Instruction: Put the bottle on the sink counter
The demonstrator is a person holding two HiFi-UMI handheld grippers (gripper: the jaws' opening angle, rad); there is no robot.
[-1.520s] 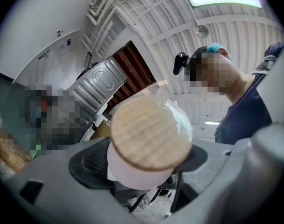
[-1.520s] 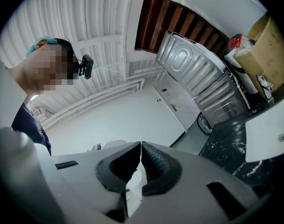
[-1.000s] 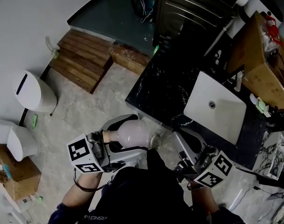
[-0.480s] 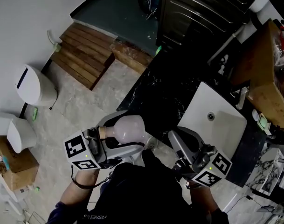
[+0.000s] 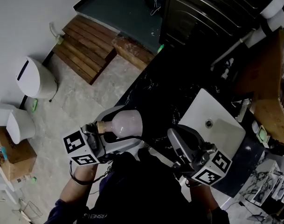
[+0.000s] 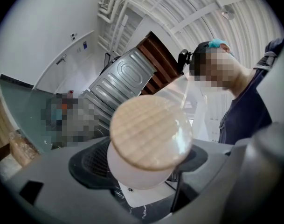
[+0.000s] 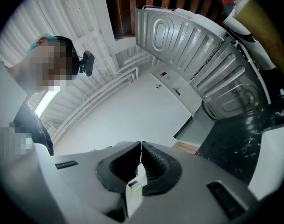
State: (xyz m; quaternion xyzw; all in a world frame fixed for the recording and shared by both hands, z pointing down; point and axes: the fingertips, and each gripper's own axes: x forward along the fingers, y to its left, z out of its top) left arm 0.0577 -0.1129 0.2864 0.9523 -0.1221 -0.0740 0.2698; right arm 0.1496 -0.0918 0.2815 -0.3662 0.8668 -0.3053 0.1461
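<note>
Wooden at its stopper and milky in its body, the bottle (image 5: pixel 126 124) is lying sideways in the left tongs (image 5: pixel 128 130), which are clamping it just short of the black desk (image 5: pixel 162 94), while the right tongs (image 5: pixel 173 136) are hanging shut and empty. Carrying is seemingly going on. Next the bottle is needing to go over the stone beside the white basin (image 5: pixel 216 125), turn upright and come down before release.
</note>
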